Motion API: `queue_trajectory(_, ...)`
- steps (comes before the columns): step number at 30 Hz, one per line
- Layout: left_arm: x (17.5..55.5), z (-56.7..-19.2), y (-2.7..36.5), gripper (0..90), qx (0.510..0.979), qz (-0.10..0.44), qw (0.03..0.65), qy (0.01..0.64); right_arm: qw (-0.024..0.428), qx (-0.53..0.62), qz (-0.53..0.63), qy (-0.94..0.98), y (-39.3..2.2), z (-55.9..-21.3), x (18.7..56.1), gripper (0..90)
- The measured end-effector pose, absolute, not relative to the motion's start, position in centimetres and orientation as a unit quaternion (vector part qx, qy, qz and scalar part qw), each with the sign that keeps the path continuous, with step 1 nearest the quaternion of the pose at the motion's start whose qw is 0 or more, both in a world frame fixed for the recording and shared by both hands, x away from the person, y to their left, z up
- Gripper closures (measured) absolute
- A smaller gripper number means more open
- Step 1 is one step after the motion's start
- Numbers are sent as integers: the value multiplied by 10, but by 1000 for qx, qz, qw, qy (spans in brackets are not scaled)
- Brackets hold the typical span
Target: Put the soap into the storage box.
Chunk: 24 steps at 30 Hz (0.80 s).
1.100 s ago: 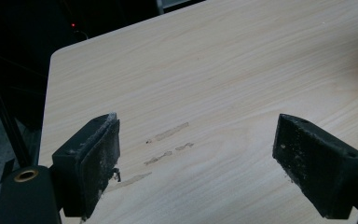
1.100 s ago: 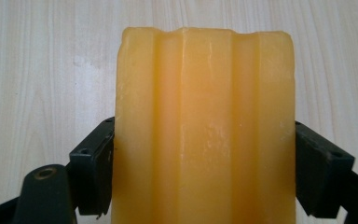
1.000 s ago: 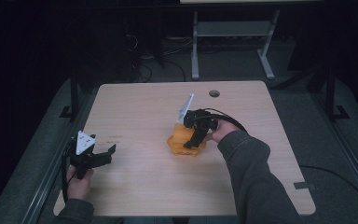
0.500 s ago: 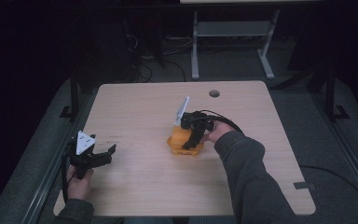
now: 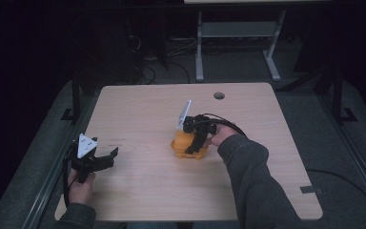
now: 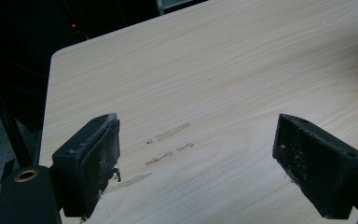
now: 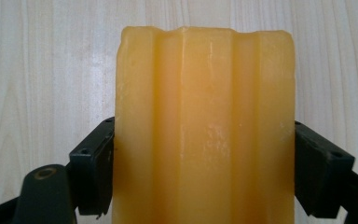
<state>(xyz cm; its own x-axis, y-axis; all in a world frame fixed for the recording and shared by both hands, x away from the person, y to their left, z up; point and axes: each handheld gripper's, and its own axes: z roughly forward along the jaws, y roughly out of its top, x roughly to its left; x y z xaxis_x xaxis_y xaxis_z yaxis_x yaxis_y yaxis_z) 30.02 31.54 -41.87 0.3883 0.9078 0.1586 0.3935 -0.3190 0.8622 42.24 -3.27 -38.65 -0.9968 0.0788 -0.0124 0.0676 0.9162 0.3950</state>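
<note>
- Since a second ago, our right gripper (image 5: 190, 143) is tipping its grey plate a little further upright over the block (image 5: 183, 147); our left gripper (image 5: 106, 158) and the block are staying where they were.
- At the left, we are holding the left gripper low near the table's (image 5: 143, 109) near-left corner, jaws spread wide with nothing between them; in the left gripper view, bare wood with a few pale scuffs (image 6: 168, 147) is showing in the gap.
- Toward the middle, the orange block (image 7: 204, 126) is resting on the table, well apart from the left gripper.
- We are bracketing the block with the right gripper (image 7: 204, 170): both pads are meeting its long sides low down, so we are judging it gripped, though how firmly we cannot tell.
- We are reading the block as waxy or rubbery: translucent, with shallow lengthwise ridges and a slightly uneven far edge. It is probably light, fairly stiff and a bit slick, so flat sides across the middle are looking like the best hold.
- Under it, the table is smooth pale wood, level, with a round cable hole (image 5: 218, 95) near the far edge.
- Beyond and to the right, the room is looking dark, with a metal frame (image 5: 238, 43) and cables on the floor.
</note>
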Motion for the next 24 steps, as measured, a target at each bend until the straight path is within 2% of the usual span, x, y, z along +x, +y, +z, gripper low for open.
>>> queue_trajectory(24,301,-419,317,141,738,337,384,442,3,51,198,979,-25,-392,423,198)
